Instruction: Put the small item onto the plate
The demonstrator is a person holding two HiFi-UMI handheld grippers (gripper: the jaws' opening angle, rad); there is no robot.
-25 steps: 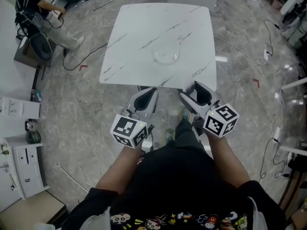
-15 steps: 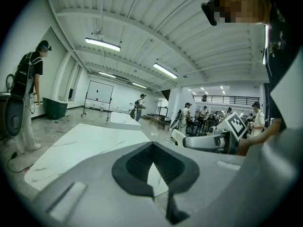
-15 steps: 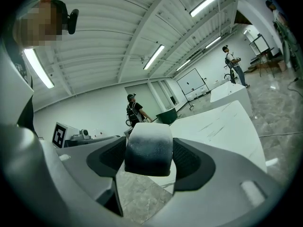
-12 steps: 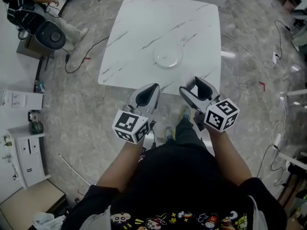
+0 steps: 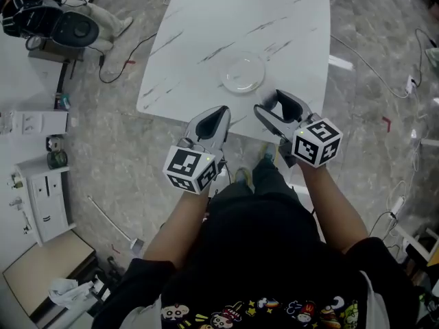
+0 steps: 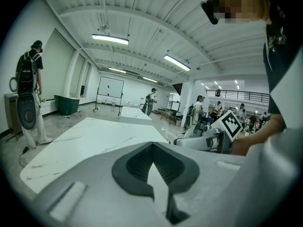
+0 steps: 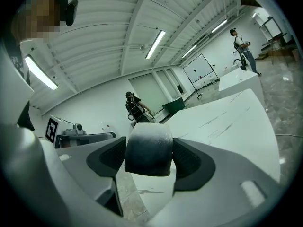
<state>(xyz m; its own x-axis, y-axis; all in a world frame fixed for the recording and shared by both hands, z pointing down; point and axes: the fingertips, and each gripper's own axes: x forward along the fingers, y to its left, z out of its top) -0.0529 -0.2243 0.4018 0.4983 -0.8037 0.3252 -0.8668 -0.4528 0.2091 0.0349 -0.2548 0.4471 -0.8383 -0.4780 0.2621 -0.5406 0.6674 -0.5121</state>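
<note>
A clear glass plate point(image 5: 241, 72) lies on the white marble table point(image 5: 199, 26), toward its near edge. My right gripper point(image 5: 273, 105) hovers over that near edge, just right of the plate and short of it. It is shut on a small dark rounded item point(image 7: 148, 149), squeezed between the two pads. My left gripper point(image 5: 216, 118) is level with the near edge, left of the right one, jaws shut with nothing between them point(image 6: 152, 145). The left gripper view shows the right gripper point(image 6: 208, 140) beside it. The plate does not show in either gripper view.
A person point(image 5: 41, 16) sits by equipment on the floor at the far left. Cables point(image 5: 137, 50) trail over the grey floor around the table. A white cabinet point(image 5: 44, 197) stands at the left. Several people point(image 6: 151, 100) stand in the hall beyond.
Both grippers have moved forward from in front of the table to its near edge. The plate now lies closer to the right gripper. The grip on the item is unchanged.
</note>
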